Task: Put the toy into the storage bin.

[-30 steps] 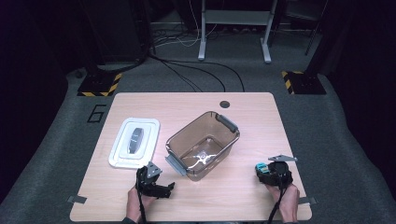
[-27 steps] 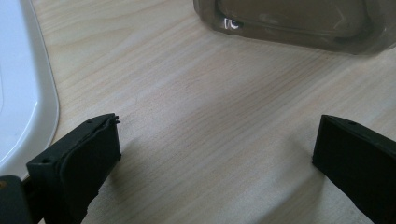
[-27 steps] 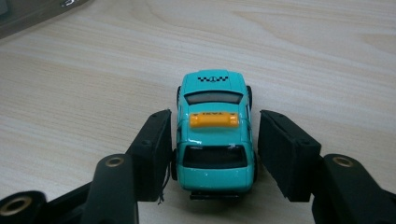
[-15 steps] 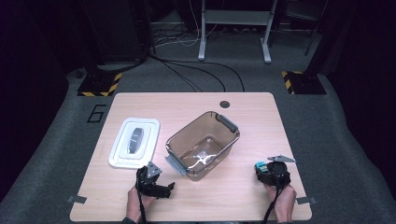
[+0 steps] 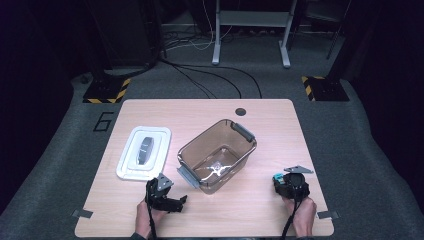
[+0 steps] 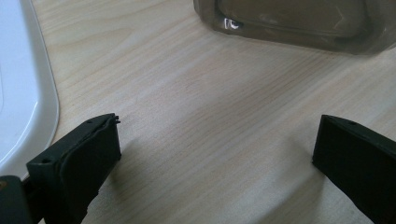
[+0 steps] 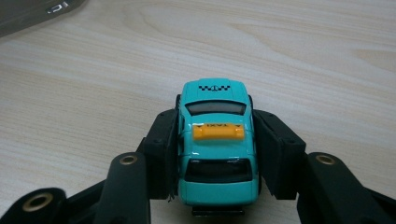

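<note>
Right gripper [image 7: 215, 154]: black, 2 jaws, just closed onto a small turquoise toy taxi [image 7: 216, 144] with a yellow roof sign; pads press both its flanks, and its nose points away from the gripper over the light wooden table [image 7: 93, 84].

Left gripper [image 6: 215, 154]: jaws spread wide, nothing between them, bare wood beneath. A white rectangular plastic lid [image 6: 21, 93] lies just beside its left jaw; a clear brown-tinted plastic tub [image 6: 299, 21] stands ahead of it.

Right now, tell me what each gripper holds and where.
The right gripper clamps the toy taxi by its two sides. The left gripper holds nothing.
</note>
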Demonstrator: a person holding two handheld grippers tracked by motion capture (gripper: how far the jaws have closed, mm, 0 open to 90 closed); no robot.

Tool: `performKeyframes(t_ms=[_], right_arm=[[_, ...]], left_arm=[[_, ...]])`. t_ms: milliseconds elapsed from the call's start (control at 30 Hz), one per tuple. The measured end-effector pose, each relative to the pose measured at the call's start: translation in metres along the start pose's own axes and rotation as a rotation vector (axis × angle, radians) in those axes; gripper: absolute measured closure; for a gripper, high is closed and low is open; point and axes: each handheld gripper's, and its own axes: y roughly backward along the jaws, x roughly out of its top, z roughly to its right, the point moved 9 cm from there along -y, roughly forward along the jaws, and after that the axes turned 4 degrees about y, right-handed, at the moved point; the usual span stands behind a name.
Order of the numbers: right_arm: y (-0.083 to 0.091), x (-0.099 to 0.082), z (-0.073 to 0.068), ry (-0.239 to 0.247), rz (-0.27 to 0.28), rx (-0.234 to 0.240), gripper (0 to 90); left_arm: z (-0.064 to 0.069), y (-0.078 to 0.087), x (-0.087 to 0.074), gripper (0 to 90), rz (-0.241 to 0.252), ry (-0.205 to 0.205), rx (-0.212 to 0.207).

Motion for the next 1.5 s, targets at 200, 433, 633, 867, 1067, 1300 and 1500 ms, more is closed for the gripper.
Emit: performKeyframes(t_ms=[200,433,633,867,1067,1300,1500], right_arm=[[0.001,0.0,-0.001,0.013,0.008,0.004,52.6],[0.005,0.001,0.001,0.015,0.02,0.02,52.6],[0.008,0.007,0.001,0.005,0.026,0.023,52.6],[0.01,0.016,0.004,0.001,0.032,0.016,52.6],[0.01,0.029,0.004,0.005,0.046,0.02,52.6],[0.009,0.041,0.006,0.006,0.055,0.02,52.6],[0.011,0.051,0.005,0.012,0.066,0.023,52.6]], left_arm=[[0.0,0.0,0.0,0.5,0.003,0.0,0.004],[0.0,0.0,0.0,0.5,0.002,0.0,0.002],[-0.001,0.0,0.0,0.5,0.002,-0.007,0.006],[-0.001,0.0,0.0,0.5,0.003,-0.005,0.006],[-0.001,0.0,0.0,0.5,0.0,-0.005,0.002],[0.0,0.0,0.001,0.5,0.007,0.003,0.004],[-0.001,0.0,0.0,0.5,0.001,-0.004,0.003]])
